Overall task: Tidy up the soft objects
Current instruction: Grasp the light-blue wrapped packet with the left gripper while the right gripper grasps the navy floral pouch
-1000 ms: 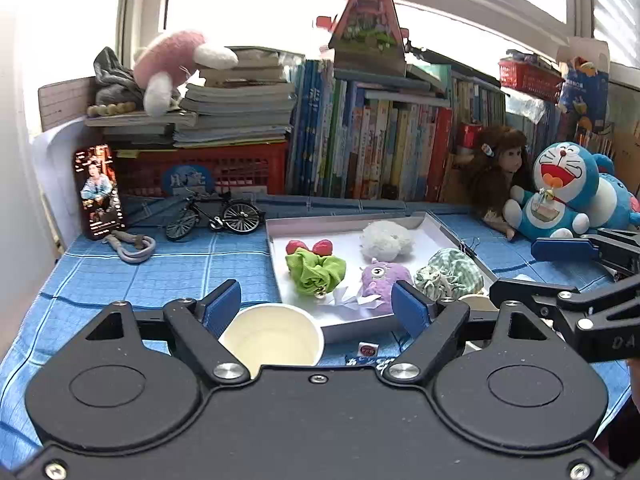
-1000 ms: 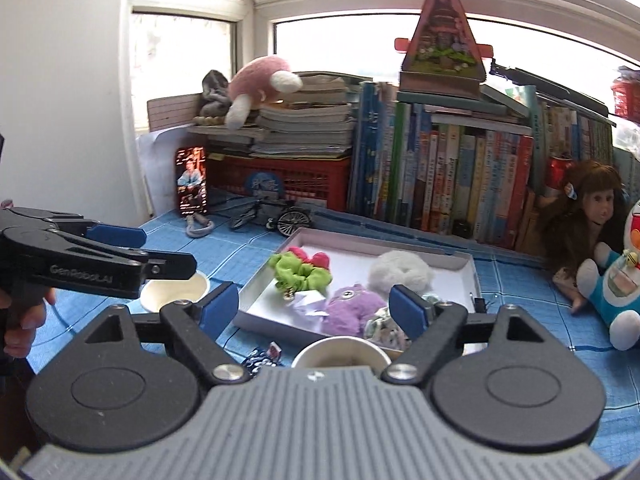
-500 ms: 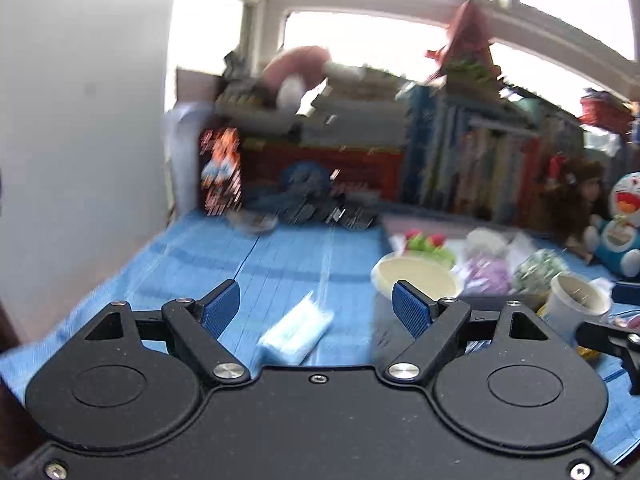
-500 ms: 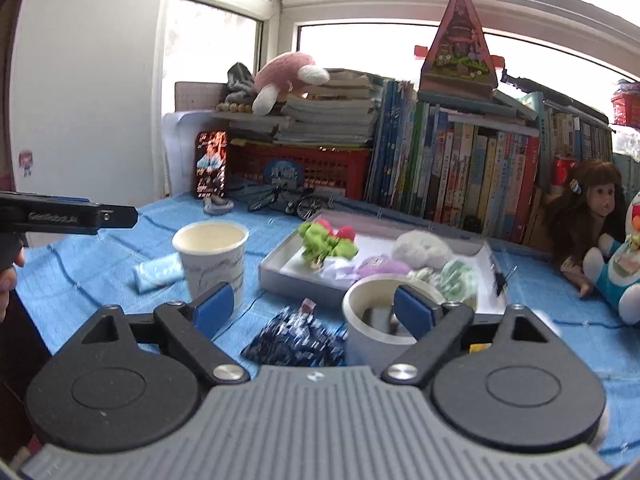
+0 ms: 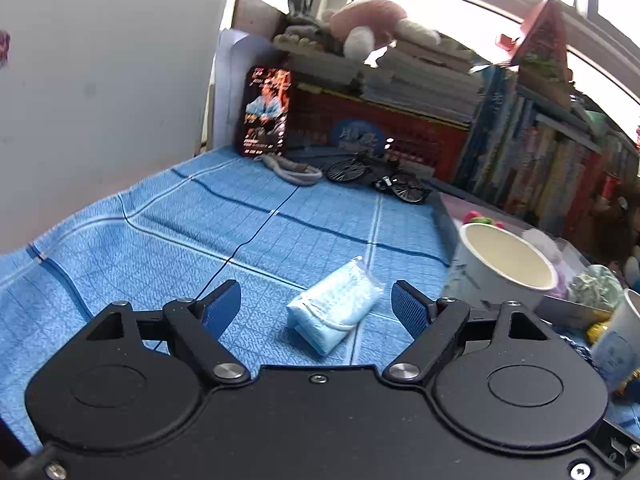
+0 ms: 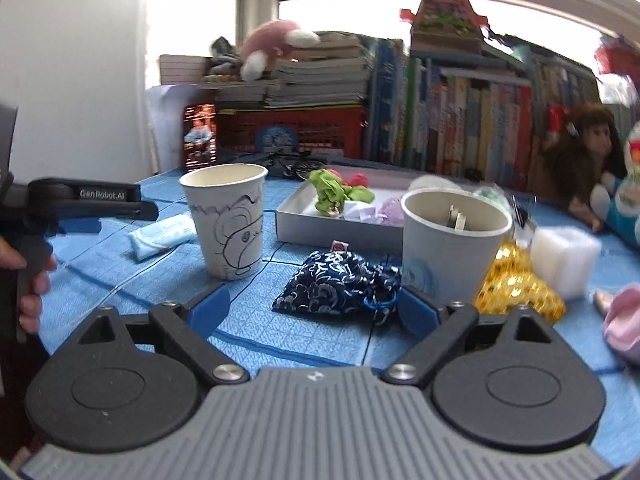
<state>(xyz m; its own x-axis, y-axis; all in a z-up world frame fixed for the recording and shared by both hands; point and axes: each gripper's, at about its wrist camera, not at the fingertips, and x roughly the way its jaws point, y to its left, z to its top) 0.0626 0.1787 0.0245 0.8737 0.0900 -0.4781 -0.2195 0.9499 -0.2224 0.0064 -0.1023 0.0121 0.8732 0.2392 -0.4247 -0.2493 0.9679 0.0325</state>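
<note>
A pale blue wrapped face-mask pack lies on the blue cloth, between and just ahead of the open fingers of my left gripper, untouched. From the right wrist the same pack lies left of a drawn-on paper cup. My right gripper is low over the cloth, its jaws opening, with a dark blue patterned pouch between the fingertips and not pressed. A white tray behind holds a green scrunchie and other soft items. The left gripper reaches in from the left.
A second paper cup stands right of the pouch, with a gold sequin piece and a white foam block beside it. Books, a red basket, a toy bicycle and dolls line the back. A wall closes the left.
Both grippers have sunk toward the cloth. The left one swung left from the tray and cup to the mask pack. The right one came down over the blue pouch, its fingers spreading wider.
</note>
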